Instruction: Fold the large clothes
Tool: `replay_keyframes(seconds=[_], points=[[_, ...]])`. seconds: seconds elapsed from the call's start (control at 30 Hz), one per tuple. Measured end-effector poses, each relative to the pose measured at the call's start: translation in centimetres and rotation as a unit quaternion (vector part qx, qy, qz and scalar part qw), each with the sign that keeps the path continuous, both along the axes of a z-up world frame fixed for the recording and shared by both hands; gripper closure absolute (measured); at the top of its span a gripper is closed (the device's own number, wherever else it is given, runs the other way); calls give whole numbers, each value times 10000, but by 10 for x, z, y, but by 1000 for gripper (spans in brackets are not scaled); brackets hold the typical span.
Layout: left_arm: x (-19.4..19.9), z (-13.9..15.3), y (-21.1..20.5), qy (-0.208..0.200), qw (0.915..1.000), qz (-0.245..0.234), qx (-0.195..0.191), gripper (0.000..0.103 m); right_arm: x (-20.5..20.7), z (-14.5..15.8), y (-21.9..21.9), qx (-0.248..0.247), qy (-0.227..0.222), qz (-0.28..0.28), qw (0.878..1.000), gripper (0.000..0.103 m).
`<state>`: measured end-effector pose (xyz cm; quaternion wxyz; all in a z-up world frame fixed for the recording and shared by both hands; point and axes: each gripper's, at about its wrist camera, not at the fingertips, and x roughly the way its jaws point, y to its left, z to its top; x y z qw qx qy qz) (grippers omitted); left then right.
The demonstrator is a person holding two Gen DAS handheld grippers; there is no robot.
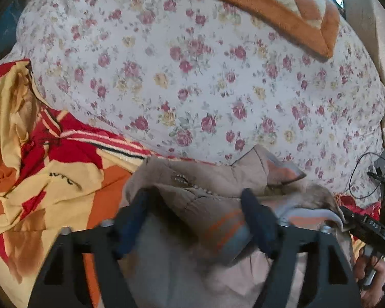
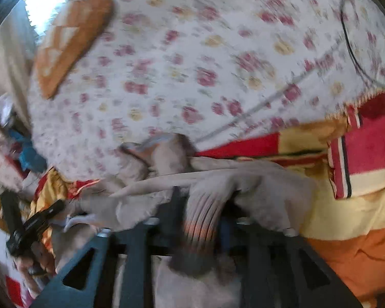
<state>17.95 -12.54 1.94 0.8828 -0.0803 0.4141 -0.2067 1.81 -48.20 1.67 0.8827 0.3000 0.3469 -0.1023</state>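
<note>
A beige zip jacket [image 1: 200, 187] with orange stripes and a grey lining lies bunched at the near edge of the bed. My left gripper [image 1: 196, 200] has its fingers spread wide, with jacket fabric draped between and over them. The jacket also shows in the right wrist view [image 2: 218, 177]. My right gripper [image 2: 200, 205] is shut on the jacket's ribbed striped cuff [image 2: 201, 220]. The right view is blurred by motion. The other gripper shows at the edge of each view [image 1: 367, 228] [image 2: 36, 223].
A floral sheet [image 1: 192, 77] covers the bed. An orange and cream blanket [image 1: 282, 7] lies at the far side. A red, yellow and orange blanket [image 1: 38, 166] lies crumpled beside the jacket. A black cable [image 1: 362, 177] loops on the sheet.
</note>
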Motion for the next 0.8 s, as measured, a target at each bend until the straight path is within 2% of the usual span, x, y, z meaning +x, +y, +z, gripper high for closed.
replay_keyframes(seconds=[0.07,0.1,0.2,0.33,0.4,0.47,0.57,0.63,0.67,0.7,0.8], points=[[-6,8,4,-101,9999,-7,64,22,-13,-3,0,76,-108,-184,9997,49],[-7,12,5,-175,9998,1,131,22,-24,-3,3,101,-234,-241,9994,43],[-15,17,9,-188,9993,28,318,22,-60,9,16,-180,-526,-402,9976,41],[-23,17,14,45,9984,40,557,22,-70,20,56,-471,-509,527,9962,42],[-31,21,18,155,9975,65,689,22,-59,14,81,-718,-114,1036,9920,42],[-38,21,20,229,9964,62,811,22,-40,-3,95,-889,270,1248,9878,44],[-57,22,26,257,9945,128,1011,22,-2,-33,96,-1039,709,1052,9865,47],[-65,15,26,357,9930,4,1124,22,19,-41,91,-1536,855,697,9820,56],[-72,12,26,320,9927,0,1166,22,27,-43,87,-1657,895,540,9806,57],[-74,8,26,270,9921,27,1227,22,31,-43,81,-1635,900,389,9817,57],[-72,-10,22,326,9897,108,1390,22,16,-32,69,-1144,707,248,9906,54]])
